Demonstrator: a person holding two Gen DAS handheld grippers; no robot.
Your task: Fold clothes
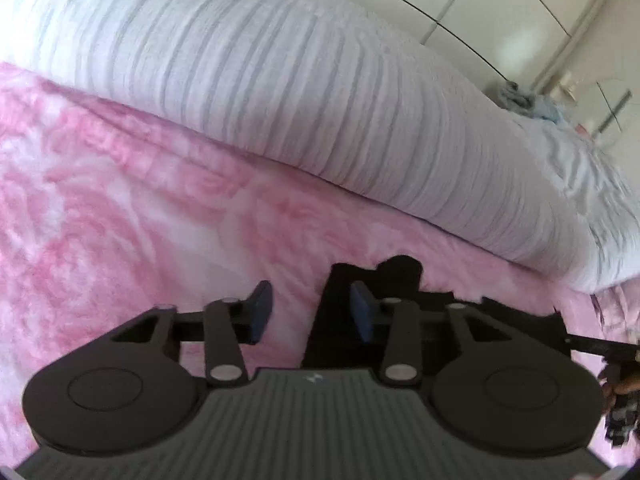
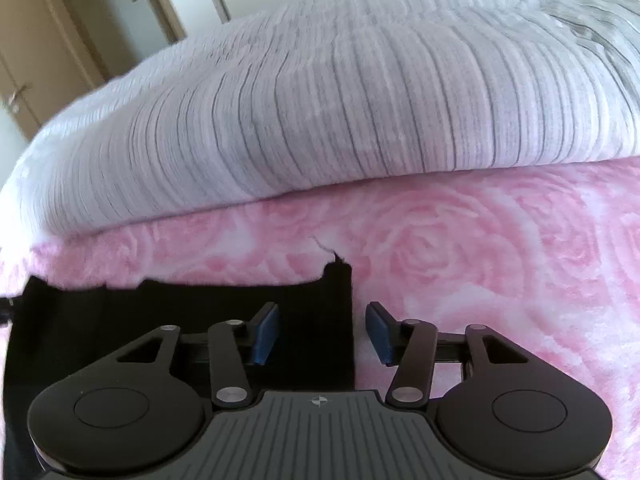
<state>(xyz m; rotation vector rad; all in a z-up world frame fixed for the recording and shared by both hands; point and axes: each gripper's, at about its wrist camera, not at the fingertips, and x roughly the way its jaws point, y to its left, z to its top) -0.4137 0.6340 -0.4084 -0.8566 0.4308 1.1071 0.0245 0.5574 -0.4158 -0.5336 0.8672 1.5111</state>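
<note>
Open pink blanket (image 2: 500, 264) ahead of both grippers — bulky striped duvet (image 1: 280, 92) barring the far side

Black garment (image 2: 160, 320) on a pink rose-patterned blanket (image 2: 480, 260); white duvet (image 1: 280, 100) with grey stripes.

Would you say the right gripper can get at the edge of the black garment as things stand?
Probably yes: the right gripper is open, the black garment's edge lies between its fingers on the pink blanket, and nothing blocks it.

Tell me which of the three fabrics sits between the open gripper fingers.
The flat black garment: its edge lies in both gaps. The pink rose-patterned fleece blanket lies underneath it, and the white grey-striped duvet is bunched beyond.
</note>
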